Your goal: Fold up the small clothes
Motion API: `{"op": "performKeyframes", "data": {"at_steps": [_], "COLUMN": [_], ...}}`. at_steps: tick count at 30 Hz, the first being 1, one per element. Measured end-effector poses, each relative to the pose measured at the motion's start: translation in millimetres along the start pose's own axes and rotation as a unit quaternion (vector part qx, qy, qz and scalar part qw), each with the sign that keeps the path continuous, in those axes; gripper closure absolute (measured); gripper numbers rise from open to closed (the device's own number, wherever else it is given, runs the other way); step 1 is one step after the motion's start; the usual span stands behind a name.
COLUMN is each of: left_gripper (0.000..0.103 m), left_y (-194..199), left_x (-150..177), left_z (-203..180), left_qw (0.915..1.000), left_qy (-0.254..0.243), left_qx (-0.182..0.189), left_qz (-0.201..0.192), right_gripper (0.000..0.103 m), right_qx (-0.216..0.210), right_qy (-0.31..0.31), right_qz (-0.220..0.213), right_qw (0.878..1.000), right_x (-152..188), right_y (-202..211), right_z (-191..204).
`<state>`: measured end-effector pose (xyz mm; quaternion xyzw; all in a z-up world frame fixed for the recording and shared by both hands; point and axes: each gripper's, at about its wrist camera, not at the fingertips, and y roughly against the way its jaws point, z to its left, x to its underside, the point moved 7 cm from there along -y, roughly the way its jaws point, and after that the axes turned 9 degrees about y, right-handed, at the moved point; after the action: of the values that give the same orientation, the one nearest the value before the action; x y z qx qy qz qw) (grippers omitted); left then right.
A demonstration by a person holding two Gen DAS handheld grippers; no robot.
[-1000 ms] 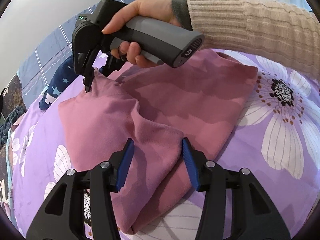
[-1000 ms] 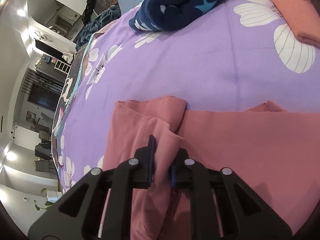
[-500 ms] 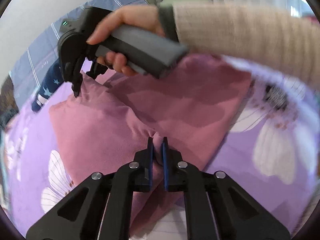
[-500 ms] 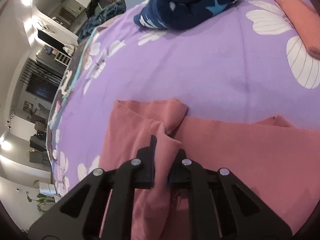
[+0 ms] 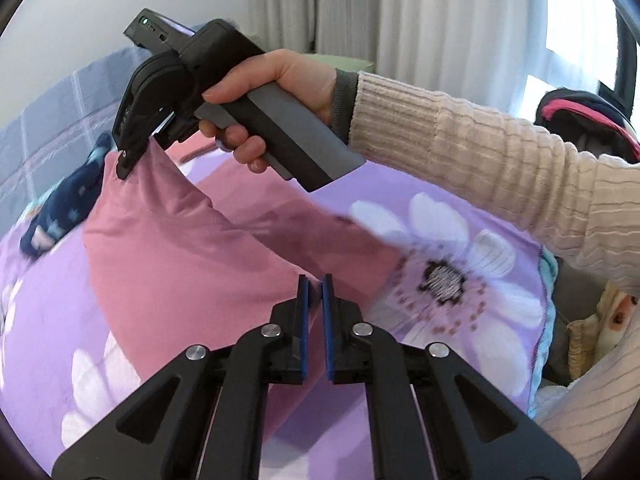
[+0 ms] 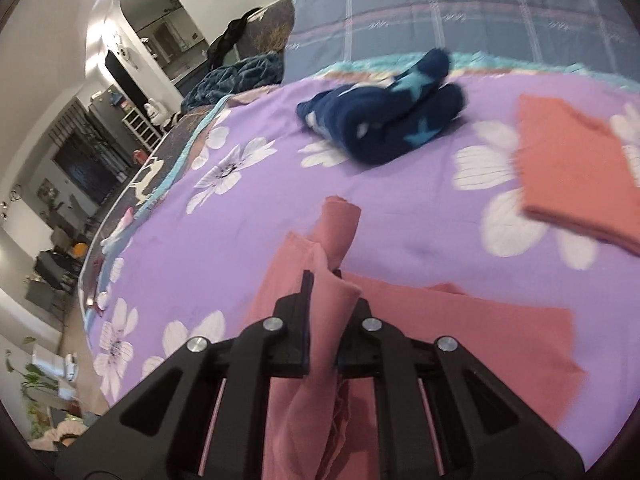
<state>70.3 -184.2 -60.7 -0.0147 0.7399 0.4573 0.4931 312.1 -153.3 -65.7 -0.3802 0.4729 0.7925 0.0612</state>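
nearest in the left wrist view, the left gripper [image 5: 314, 286] has its blue pads nearly together, pinching a fold of the pink garment [image 5: 192, 256] at its near edge; the cloth runs between the pads and down under the gripper body. in the right wrist view the right gripper [image 6: 330, 284] is likewise clamped narrow on a bunched corner of the same pink garment [image 6: 460, 328], with loose cloth hanging between its arms. seen from the left side, the right gripper [image 5: 128, 160] is raised off the bed in the person's right hand [image 5: 280, 96], and the cloth hangs from it in a sloping sheet.

so the garment is part lifted: one edge is held up between the two grippers, while the rest lies on the purple flowered bedspread [image 6: 256, 216] to the right of the grips. by my reading this is the middle of a fold, the lifted side ready to be carried over the part lying flat. that fold is not yet laid down, and smoothing and any further halving remain.

farther off, an orange cloth [image 6: 576, 176] lies flat and squared on the right of the bed, which looks like a piece already folded. beyond it, toward the far edge, a dark blue star-patterned garment [image 6: 384, 120] sits in a loose heap, apparently waiting its turn.
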Motion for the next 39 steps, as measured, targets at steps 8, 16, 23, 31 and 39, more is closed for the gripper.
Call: {"op": "performKeyframes", "data": {"at_steps": [8, 16, 23, 31, 39], "left_gripper": [0.098, 0.100, 0.100, 0.068, 0.066], "left_y": [-35, -79, -76, -42, 3], "left_x": [-18, -12, -5, 9, 58], "left_z": [-42, -55, -64, -11, 63], "left_qw": [0.9979, 0.9950, 0.9943, 0.9995, 0.9885], "left_qy": [-0.031, -0.027, -0.038, 0.023, 0.114], "left_qx": [0.057, 0.083, 0.085, 0.006, -0.095], "left_qz": [0.007, 0.049, 0.051, 0.023, 0.026], "right_gripper": [0.094, 0.094, 0.093, 0.069, 0.078], "right_qx": [0.036, 0.036, 0.038, 0.085, 0.008], "right_qy": [-0.045, -0.070, -0.061, -0.127, -0.163], "right_qz": [-0.013, -0.008, -0.019, -0.038, -0.125], "right_qw": [0.998, 0.997, 0.997, 0.988, 0.979], "right_x": [34, 64, 64, 116, 220], "right_y": [45, 38, 43, 80, 158], "right_z": [-64, -93, -93, -122, -43]}}
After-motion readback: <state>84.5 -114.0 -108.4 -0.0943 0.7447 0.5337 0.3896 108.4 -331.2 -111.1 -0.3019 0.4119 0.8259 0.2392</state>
